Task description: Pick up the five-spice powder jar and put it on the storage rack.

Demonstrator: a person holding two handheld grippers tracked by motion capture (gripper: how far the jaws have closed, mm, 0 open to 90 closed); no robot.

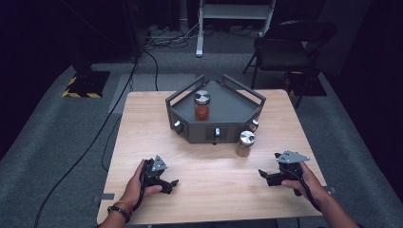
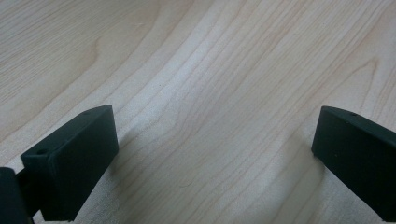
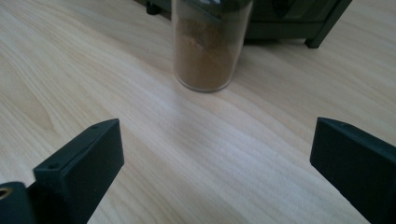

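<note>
Wooden table bare between both tongs, left and right, each spread apart, empty

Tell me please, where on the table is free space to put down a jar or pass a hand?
The widest bare wood lies between the left hand-held gripper and the right hand-held gripper, in front of the grey rack. The strip left of the rack is free too. It is crowded at the rack's front right corner, where the brown spice jar stands close to it.
</note>
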